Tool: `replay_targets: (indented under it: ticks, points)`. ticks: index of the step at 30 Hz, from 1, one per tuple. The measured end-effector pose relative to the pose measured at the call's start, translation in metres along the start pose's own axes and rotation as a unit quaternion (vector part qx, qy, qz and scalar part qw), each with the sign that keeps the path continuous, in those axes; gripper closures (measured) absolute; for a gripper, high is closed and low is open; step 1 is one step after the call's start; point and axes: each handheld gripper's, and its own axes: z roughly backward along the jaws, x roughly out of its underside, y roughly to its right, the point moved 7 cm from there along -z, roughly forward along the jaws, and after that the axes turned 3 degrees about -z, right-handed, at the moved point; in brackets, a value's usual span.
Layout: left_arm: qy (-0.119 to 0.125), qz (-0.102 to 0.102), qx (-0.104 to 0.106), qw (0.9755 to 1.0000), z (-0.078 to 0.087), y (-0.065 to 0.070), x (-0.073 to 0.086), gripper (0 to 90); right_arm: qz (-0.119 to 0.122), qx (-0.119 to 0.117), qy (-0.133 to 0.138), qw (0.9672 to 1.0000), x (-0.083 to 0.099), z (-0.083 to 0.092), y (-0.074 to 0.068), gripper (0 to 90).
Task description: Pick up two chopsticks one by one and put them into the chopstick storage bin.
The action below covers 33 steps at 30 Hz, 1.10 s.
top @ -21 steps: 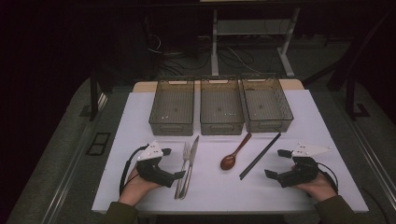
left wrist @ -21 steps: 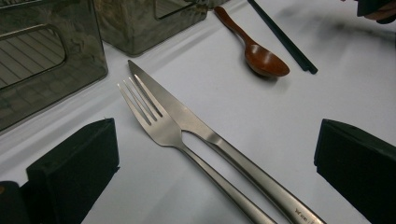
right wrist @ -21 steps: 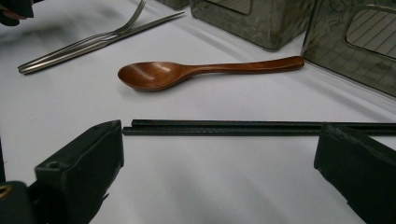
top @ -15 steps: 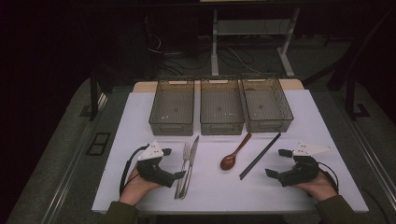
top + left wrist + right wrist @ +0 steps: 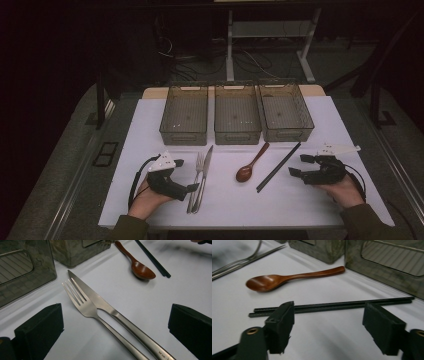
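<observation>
A brushed-steel fork and knife are lying side by side on the white table, between the wide-open jaws of the left hand-held gripper. The right hand-held gripper, jaws also wide, is facing slim black chopsticks. Its own view is revealing the glossy grain of the wooden spoon, and ribbed smoky-plastic bins are standing behind.

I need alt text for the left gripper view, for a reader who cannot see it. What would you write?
A steel fork and knife lie side by side on a white table, between the open black jaws of the left gripper. Beyond them lie a brown spoon and dark chopsticks, with clear bins at upper left.
</observation>
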Motion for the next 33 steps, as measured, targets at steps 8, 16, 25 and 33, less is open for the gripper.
replay_targets:
  ticks: [8,16,25,33]
  points:
    - [0.002,-0.002,0.0,1.0,0.001,0.001,0.0,0.0,0.002,0.021,-0.004,0.9998,-0.01,-0.005,0.015,44.4]
    - [-0.001,0.001,-0.001,1.0,0.0,-0.001,0.0,0.0,-0.013,0.055,-0.017,0.9983,-0.02,-0.016,0.042,67.3]
    - [-0.002,0.002,0.003,1.0,0.0,0.0,0.001,0.0,-0.022,0.076,-0.025,0.9965,-0.029,-0.03,0.067,85.9]
    - [-0.005,0.004,0.004,1.0,-0.001,0.001,0.002,0.0,-0.01,0.088,-0.05,0.9949,-0.03,-0.047,0.074,88.8]
